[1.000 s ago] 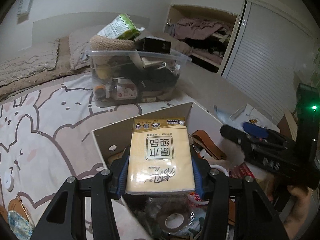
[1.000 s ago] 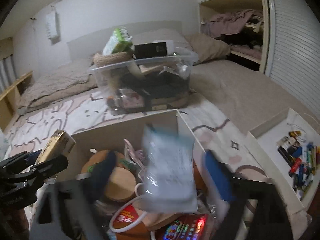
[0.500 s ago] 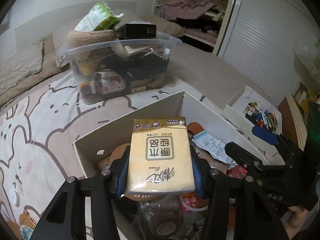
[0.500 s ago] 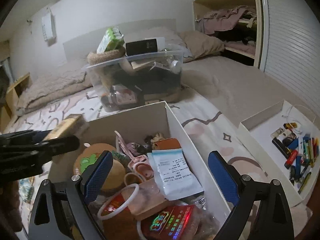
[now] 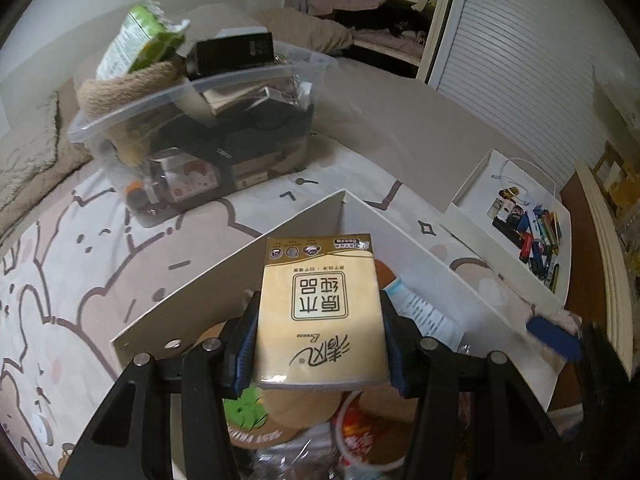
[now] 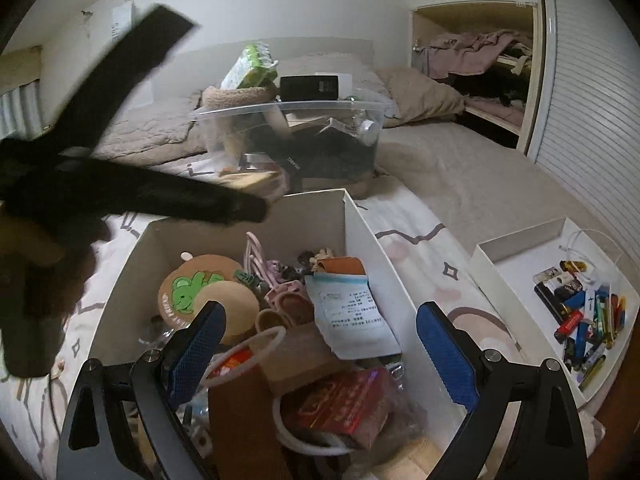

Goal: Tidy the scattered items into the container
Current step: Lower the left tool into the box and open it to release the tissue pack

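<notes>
I am holding the left gripper (image 5: 320, 340) clamped on a yellow tissue pack (image 5: 320, 316), its blue pads pressing both long sides. The pack is hanging above the near end of the white cardboard box (image 5: 224, 292), not yet resting on anything inside. My right gripper (image 6: 320, 356) is standing with its jaws spread wide and nothing between them, hovering over the same box (image 6: 384, 248). Under it I am seeing a white printed slip (image 6: 352, 312), a round tan item with a green frog print (image 6: 200, 292), a white ring (image 6: 244, 348) and a red packet (image 6: 344, 404), all lying in the box. A clear plastic bin (image 6: 288, 140), piled full, is sitting on the bed (image 6: 480, 180) beyond the box. A shallow white tray (image 6: 520, 248) of lighters is sitting just right of the box.
</notes>
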`<state>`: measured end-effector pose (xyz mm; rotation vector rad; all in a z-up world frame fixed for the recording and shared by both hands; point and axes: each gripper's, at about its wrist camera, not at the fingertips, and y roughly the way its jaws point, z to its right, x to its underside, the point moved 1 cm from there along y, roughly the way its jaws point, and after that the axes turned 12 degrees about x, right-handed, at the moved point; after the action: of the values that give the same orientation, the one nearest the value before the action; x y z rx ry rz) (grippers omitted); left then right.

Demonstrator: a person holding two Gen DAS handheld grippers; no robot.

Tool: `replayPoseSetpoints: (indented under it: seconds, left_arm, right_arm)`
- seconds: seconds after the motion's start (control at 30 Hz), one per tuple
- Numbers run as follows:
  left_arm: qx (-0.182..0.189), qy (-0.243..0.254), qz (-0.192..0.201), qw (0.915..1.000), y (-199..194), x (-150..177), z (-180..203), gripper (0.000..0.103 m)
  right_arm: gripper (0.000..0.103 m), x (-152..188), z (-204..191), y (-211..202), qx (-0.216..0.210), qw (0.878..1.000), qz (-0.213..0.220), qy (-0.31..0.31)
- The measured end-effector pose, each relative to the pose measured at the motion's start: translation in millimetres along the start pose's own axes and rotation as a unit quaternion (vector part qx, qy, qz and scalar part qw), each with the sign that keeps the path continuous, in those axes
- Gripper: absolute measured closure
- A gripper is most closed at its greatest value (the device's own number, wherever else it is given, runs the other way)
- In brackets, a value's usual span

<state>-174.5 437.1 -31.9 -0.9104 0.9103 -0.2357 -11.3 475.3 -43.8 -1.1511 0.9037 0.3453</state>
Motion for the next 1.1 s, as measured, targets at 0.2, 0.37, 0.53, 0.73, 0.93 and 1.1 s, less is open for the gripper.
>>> replayPoseSetpoints:
  seconds: [0.2,0.37,0.53,0.73,0.93,1.1]
  left_arm:
    - [0.001,0.003,-0.028,0.9996,33.1,-17.9,3.8,0.051]
    - [0.01,-0.003,-0.049,0.9988,59.7,-28.5,1.4,0.051]
    - [-0.013,0.012,-0.054,0.9983,79.3,-33.1,0.7,0.043]
    - [-0.047,0.044,-0.036,0.9973,75.9,-28.4,0.9,0.017]
    - [-0.041,0.037,-0.037,0.9978,67.4,-24.0,-1.1,0.017]
    - [-0.079,0.05,-0.061,0.9937,70.0,-18.6,-1.2,0.017]
  right_arm:
    - [0.007,6.8,6.0,-9.7,0.0,1.0,0.009,0.001]
    - [0.007,9.0,8.8,-21.5,-0.014,1.0,0.026,0.005]
    - [0.007,10.4,8.7,-28.2,-0.029,0.999,0.039,0.0]
    - [0.007,12.2,14.4,-24.5,-0.029,0.999,0.035,0.007]
    - [0.007,13.0,12.4,-19.4,-0.023,0.999,0.024,0.007]
    - [0.007,15.0,11.5,-24.6,-0.025,0.999,0.03,0.003]
